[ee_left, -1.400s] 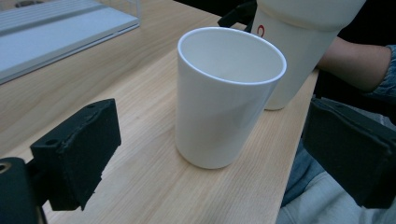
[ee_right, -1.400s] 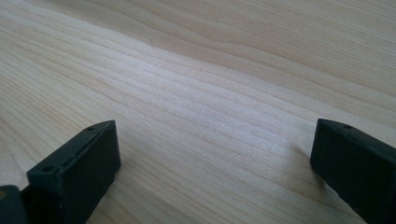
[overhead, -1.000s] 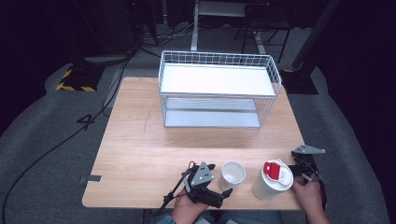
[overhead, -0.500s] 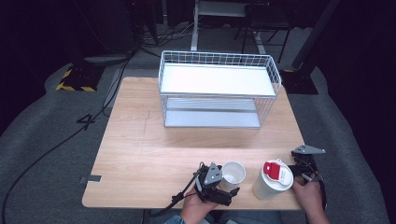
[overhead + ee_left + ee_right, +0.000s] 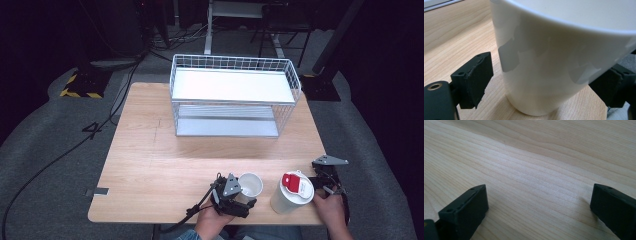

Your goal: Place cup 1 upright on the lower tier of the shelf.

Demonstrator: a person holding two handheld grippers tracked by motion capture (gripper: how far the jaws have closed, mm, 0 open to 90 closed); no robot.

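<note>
A white cup (image 5: 251, 184) stands upright near the table's front edge. My left gripper (image 5: 243, 196) sits low beside it, and its jaws, which have just been closing, reach around the cup's lower wall. In the left gripper view the cup (image 5: 554, 62) stands between the pads; the left pad (image 5: 475, 80) stands a narrow gap off the wall, and the right pad (image 5: 610, 86) is at or partly behind it. A tall white container with a red lid (image 5: 292, 192) stands to the cup's right. My right gripper (image 5: 324, 179) rests beyond it, open over bare wood (image 5: 536, 182).
A white wire basket rack (image 5: 235, 95) with two shelves stands at the back middle of the wooden table (image 5: 165, 165). The table's front edge is just behind both hands. A cable trails from the left gripper off the front edge.
My left gripper has slid right and slightly down to the cup, and its jaws have narrowed around it. The right gripper, the cup and the container have stayed put.
</note>
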